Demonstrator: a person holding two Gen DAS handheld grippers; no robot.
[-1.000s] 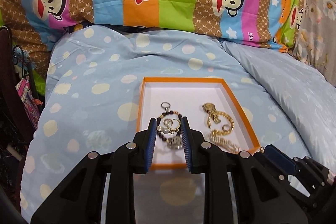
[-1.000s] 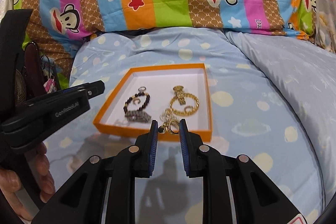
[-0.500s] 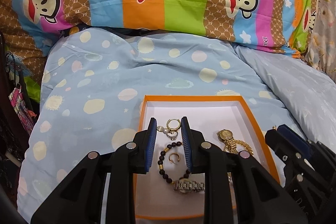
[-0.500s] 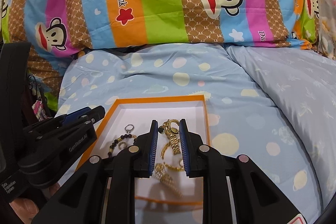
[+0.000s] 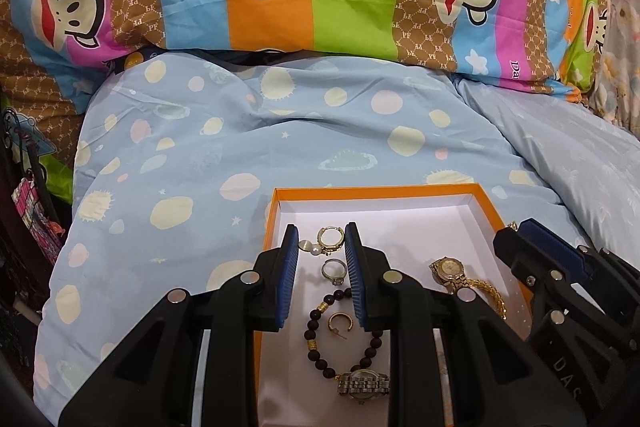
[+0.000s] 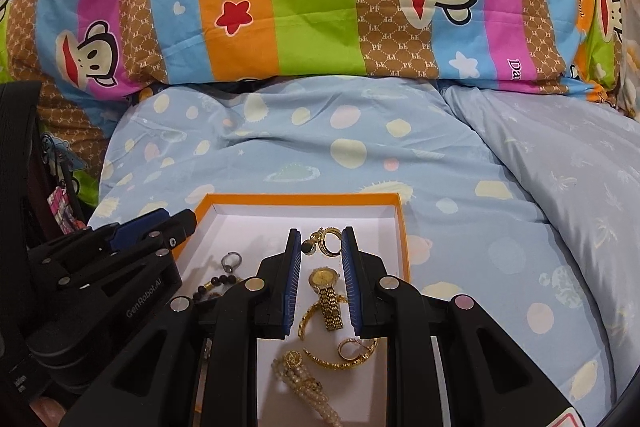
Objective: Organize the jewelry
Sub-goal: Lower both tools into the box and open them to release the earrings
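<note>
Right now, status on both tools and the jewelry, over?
Left tool shut on pearl earring. Right tool shut on gold hoop earring. Both over orange box. Nothing blocking.

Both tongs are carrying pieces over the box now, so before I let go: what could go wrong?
1. The left tongs pinch a gold ring with a pearl earring hanging off it; they may drop tangled.
2. The right tongs hold a gold earring above the gold watch; it could snag there.
</note>
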